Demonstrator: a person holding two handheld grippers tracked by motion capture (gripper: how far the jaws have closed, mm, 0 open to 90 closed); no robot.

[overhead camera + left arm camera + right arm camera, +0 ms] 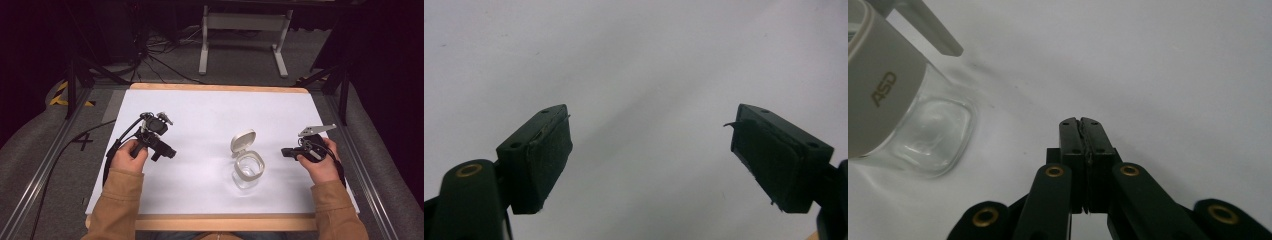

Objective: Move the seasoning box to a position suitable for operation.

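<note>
Jar (248,170) upright, hinged lid (243,140) open rearward

A white-topped table (200,107) with pale wooden edges carries a clear glass jar (248,170), its grey hinged lid (243,140) flipped open, right of centre.

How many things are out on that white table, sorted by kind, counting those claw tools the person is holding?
Clear glass jar with its white flip lid open: 1
Handheld claw tools: 2, the left claw open, the right claw shut
Total: 3
</note>
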